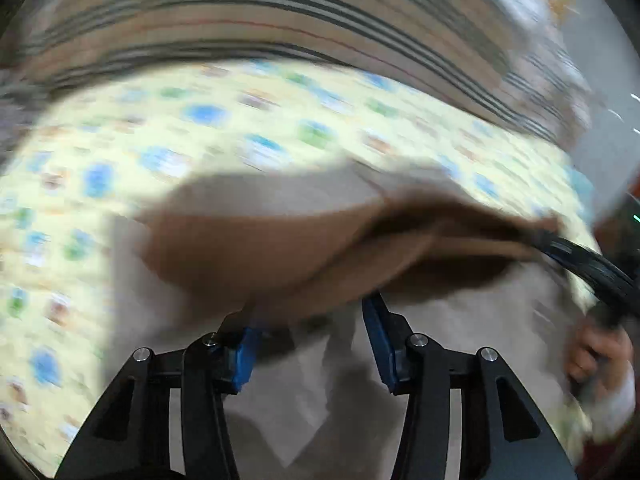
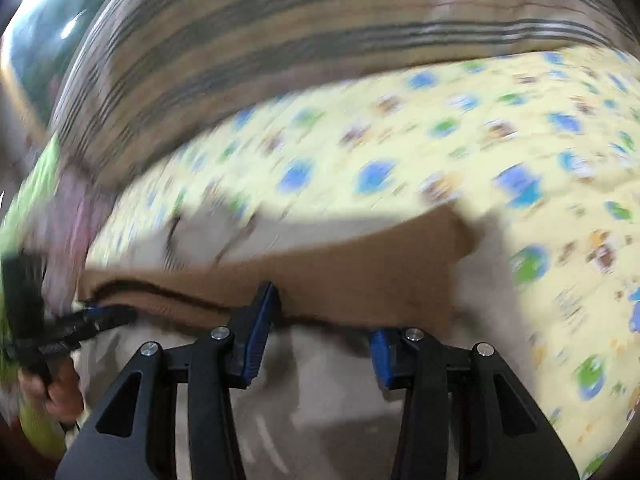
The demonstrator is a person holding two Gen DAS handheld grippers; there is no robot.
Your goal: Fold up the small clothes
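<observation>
A small brown garment (image 1: 248, 252) hangs in the air over a pale grey cloth (image 1: 280, 392) on a yellow patterned sheet (image 1: 100, 184). Both views are motion-blurred. My left gripper (image 1: 308, 320) has its blue-padded jaws apart, with the brown edge draped across the tips. The right gripper (image 1: 580, 260) shows at the far right, gripping the garment's other end. In the right wrist view, my right gripper (image 2: 320, 320) also stands jaws apart at the brown garment's (image 2: 360, 276) hem. The left gripper (image 2: 92, 320) shows at the far left, at the hem's end.
A beige blanket with dark stripes (image 1: 280, 20) lies beyond the yellow sheet, also in the right wrist view (image 2: 280, 40). Green and pink fabric (image 2: 36, 200) sits at the left edge. The person's hands (image 1: 592, 356) hold the gripper handles.
</observation>
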